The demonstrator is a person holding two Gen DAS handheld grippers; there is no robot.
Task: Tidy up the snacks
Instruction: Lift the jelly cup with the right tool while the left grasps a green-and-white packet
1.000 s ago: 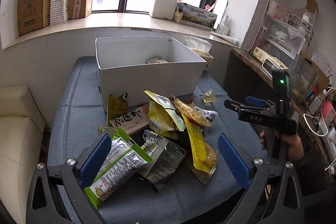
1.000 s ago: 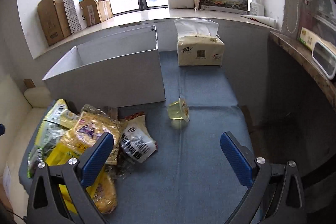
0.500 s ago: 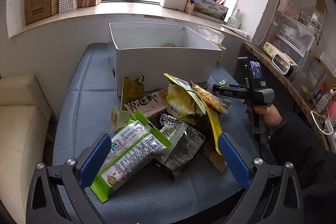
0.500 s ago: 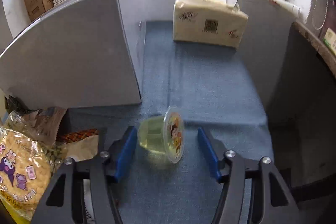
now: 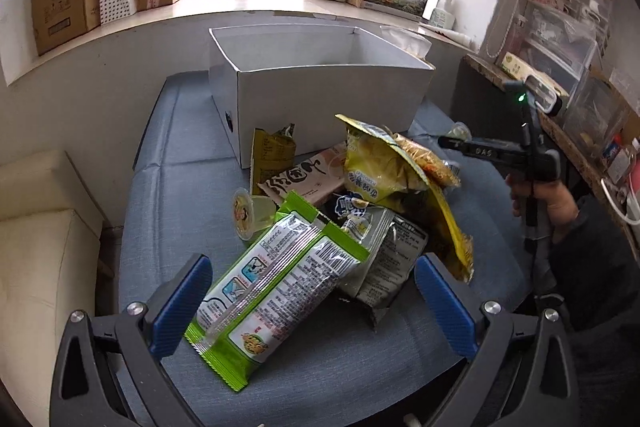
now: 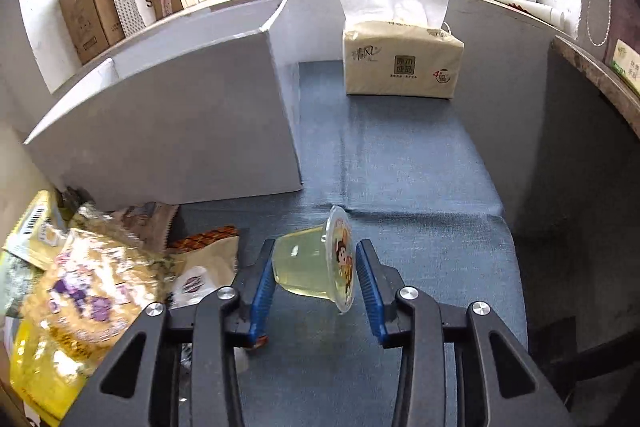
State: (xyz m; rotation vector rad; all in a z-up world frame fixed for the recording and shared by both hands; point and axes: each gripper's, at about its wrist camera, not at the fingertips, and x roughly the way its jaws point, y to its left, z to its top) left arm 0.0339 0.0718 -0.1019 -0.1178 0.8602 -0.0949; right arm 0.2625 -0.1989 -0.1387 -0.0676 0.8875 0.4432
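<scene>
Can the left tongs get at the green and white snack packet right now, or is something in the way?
Probably yes. The green and white snack packet lies on top of the pile, its near end between the open left tongs, with nothing over it. The fingers aren't touching it yet.

Left hand-held gripper gapes over green snack packet, white box behind

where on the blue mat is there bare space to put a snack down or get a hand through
Bare mat runs between the white box and the tissue pack, reaching toward the jelly cup. A narrower bare strip lies left of the box. The snack pile in front of the box is crowded.
</scene>
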